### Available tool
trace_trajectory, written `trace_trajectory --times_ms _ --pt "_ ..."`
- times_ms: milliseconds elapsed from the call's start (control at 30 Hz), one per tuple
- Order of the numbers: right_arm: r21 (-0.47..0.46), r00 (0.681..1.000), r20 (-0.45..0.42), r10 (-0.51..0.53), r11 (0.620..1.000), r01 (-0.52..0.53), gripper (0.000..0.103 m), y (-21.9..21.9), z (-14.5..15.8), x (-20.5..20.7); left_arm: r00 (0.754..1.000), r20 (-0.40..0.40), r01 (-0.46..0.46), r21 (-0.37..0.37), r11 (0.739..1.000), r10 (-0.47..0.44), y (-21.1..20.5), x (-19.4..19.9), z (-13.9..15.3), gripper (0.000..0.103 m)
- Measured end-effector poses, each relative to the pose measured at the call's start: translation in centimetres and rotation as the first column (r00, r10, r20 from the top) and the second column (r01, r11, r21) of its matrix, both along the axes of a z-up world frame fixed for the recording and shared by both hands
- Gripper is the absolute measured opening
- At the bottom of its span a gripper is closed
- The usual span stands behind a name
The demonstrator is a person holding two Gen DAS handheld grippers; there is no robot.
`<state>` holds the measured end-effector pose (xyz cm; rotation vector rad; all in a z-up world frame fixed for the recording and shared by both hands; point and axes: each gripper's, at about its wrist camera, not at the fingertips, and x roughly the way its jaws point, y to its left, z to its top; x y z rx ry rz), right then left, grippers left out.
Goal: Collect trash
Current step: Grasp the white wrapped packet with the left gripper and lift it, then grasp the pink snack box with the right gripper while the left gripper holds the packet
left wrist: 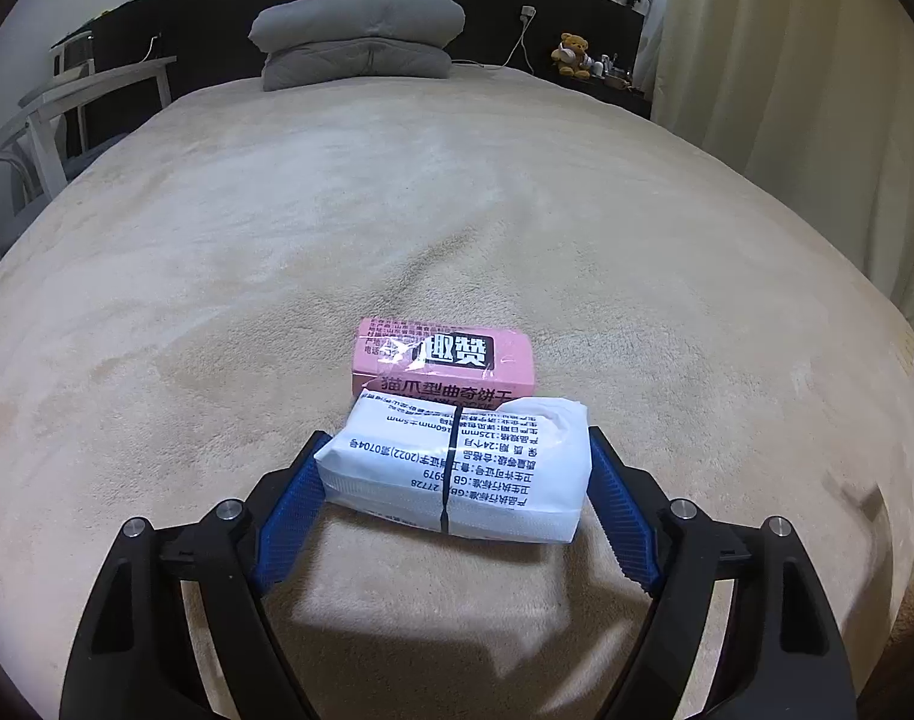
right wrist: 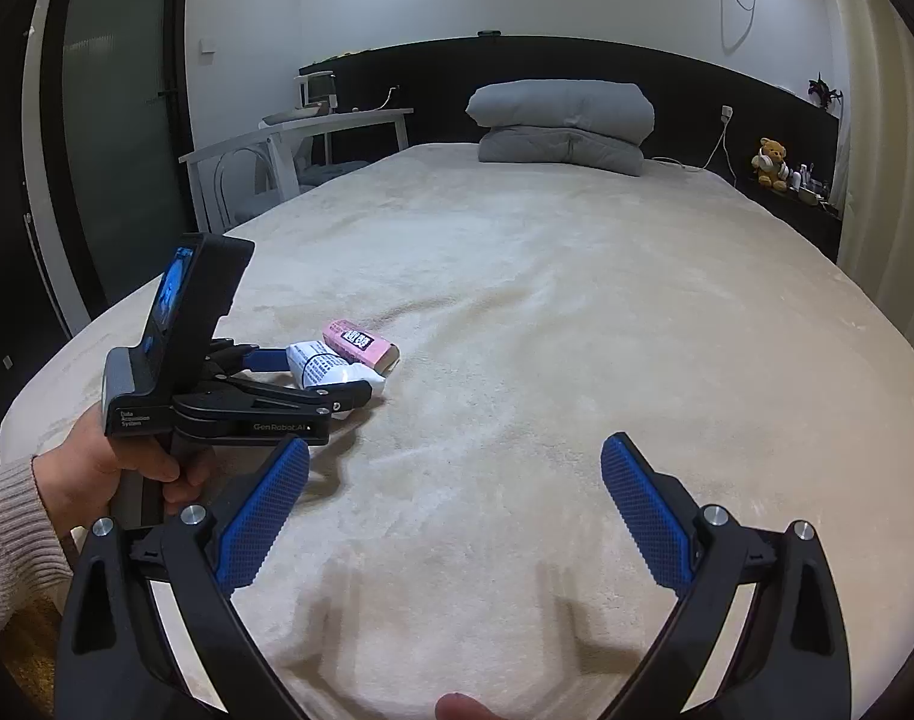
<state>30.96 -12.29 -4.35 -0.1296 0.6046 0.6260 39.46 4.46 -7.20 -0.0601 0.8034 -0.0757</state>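
My left gripper [left wrist: 453,468], black frame with blue ribbed pads, sits lowest in the left wrist view, its two pads [left wrist: 291,510] pressed against the short ends of a white plastic tissue pack printed with black text [left wrist: 457,468]. So the left is clamped on that pack. The pack lies on the beige plush bed cover [left wrist: 276,240], one corner of its wrapper crumpled.

Just beyond the pack, touching or nearly touching its far edge, lies a pink rectangular cardboard snack box with bold black characters [left wrist: 444,360], flat on the cover.

Right wrist view: my right gripper [right wrist: 457,474] hangs above bare bed cover with its blue pads wide apart and nothing between them, released. To its left, my left hand [right wrist: 102,468] grips the handle of the left unit, whose small screen [right wrist: 168,294] glows blue.

Far end of the bed: a folded grey quilt [left wrist: 360,39] stacked against a dark headboard [left wrist: 487,6]. A brown teddy bear [left wrist: 572,54] sits on the ledge at the right; a white desk [left wrist: 96,87] stands off the bed's left side. Cream curtains [left wrist: 787,90] hang on the right.
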Motion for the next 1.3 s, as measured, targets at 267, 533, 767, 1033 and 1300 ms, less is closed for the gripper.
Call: trace_trajectory --times_ms 267,533,767,1033,1300 --pt "0.012 0.998 -0.062 -0.013 1.000 0.014 0.097 0.3 -1.0 1.1 0.999 0.043 -0.019 -0.035 0.999 0.021 1.0 -2.6 1.7 0.080" --pt "0.010 0.997 -0.062 -0.041 0.999 0.042 0.097 2.0 -1.5 1.5 0.992 0.089 -0.083 -0.051 0.995 0.087 3.2 -5.6 3.3 0.080" --pt "0.018 0.989 -0.139 -0.044 0.999 0.047 0.097 4.4 -2.6 2.7 0.983 0.120 -0.132 -0.065 0.989 0.139 5.8 -8.0 4.6 0.080" --pt "0.014 0.963 -0.237 -0.125 0.991 0.132 0.097 7.3 -4.3 4.5 0.978 0.138 -0.148 -0.077 0.986 0.157 7.7 -10.1 5.6 0.080" --pt "0.006 0.963 -0.215 -0.165 0.985 0.170 0.097 11.4 -5.0 5.7 0.971 0.144 -0.177 -0.096 0.980 0.190 9.9 -11.9 5.8 0.080"
